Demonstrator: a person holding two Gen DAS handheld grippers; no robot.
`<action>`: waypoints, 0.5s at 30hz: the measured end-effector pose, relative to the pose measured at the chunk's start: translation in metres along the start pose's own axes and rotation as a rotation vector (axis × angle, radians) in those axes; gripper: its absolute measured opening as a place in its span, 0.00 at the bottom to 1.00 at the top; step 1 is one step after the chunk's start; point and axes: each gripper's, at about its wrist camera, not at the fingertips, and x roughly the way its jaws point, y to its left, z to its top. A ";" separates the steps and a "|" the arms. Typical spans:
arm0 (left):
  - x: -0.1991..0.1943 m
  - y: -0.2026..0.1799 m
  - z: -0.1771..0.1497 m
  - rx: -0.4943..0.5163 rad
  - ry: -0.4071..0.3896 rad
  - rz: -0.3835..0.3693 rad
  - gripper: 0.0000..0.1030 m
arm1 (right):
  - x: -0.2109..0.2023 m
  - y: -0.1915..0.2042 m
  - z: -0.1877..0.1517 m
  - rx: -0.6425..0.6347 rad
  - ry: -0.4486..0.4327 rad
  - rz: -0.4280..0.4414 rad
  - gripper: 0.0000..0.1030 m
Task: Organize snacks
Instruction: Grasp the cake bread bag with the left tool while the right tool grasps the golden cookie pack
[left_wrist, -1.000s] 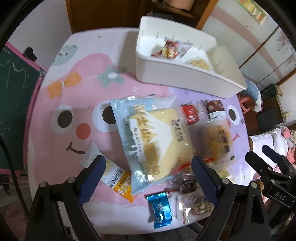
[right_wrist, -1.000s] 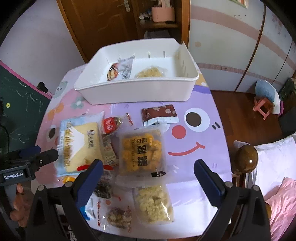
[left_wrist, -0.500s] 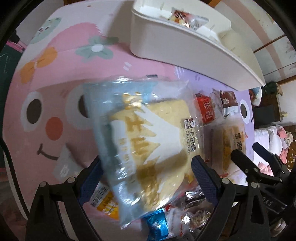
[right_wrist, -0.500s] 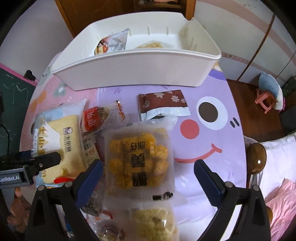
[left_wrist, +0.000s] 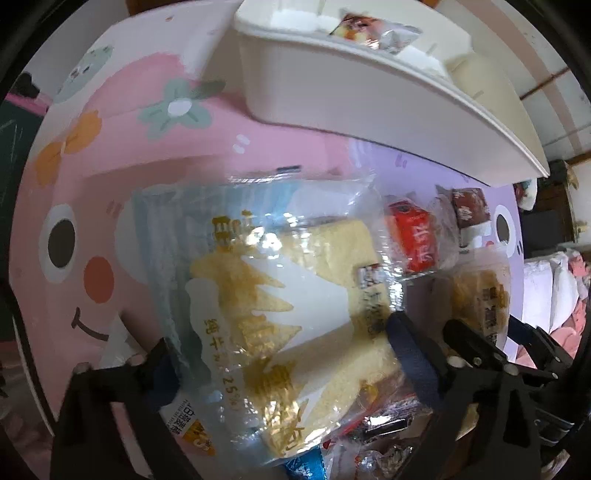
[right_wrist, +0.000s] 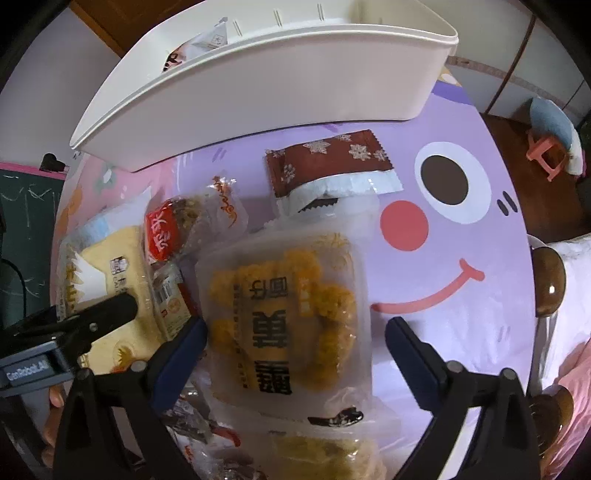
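A: So, how do the left gripper's (left_wrist: 288, 354) fingers stand?

B: Apart, and they have just been closing a little. The cake bag (left_wrist: 280, 314) lies between them: the left pad (left_wrist: 164, 369) is at the bag's clear edge, the right pad (left_wrist: 410, 354) just beside the cake's side. Whether either pad presses yet I cannot tell; the picture is blurred there.

A: And the right gripper (right_wrist: 295, 354)?

B: Also spread, jaws likewise just narrowing. The yellow puff pack (right_wrist: 284, 317) sits between them. The left pad (right_wrist: 181, 350) is at the pack's edge, the right pad (right_wrist: 410, 358) stands clear of it over bare mat.

A: Take the cake bag as the mark. What lies around it?

B: Just right of it, a red packet (left_wrist: 417, 240) in clear wrap; beyond that a brown snowflake sachet (left_wrist: 471, 206). The puff pack is right of the bag too, lower down, with the right gripper's black frame in front of it. Under the bag's near left corner an orange-and-white sachet (left_wrist: 192, 424) pokes out. At its near edge a blue wrapper (left_wrist: 306, 467) and some foil sweets (left_wrist: 384, 450).

A: The bin?

B: A white bin (left_wrist: 351, 88) stands beyond the bag, at the far side of the cartoon mat (left_wrist: 110, 177). A snack packet (left_wrist: 373, 31) is already inside; from the right wrist another pale packet (right_wrist: 210, 40) shows over the rim.

A: Any person in view?

B: Fingers (right_wrist: 55, 398) behind the left gripper's body, at the lower left of the right wrist view.
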 end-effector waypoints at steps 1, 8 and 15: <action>-0.003 -0.004 -0.001 0.021 -0.010 -0.001 0.77 | -0.001 0.002 -0.001 -0.014 -0.001 0.017 0.76; -0.026 0.005 -0.001 0.031 -0.062 -0.018 0.45 | -0.008 0.022 -0.005 -0.068 -0.023 -0.007 0.65; -0.056 0.001 -0.007 0.047 -0.129 -0.039 0.27 | -0.028 0.024 -0.013 -0.070 -0.056 -0.014 0.64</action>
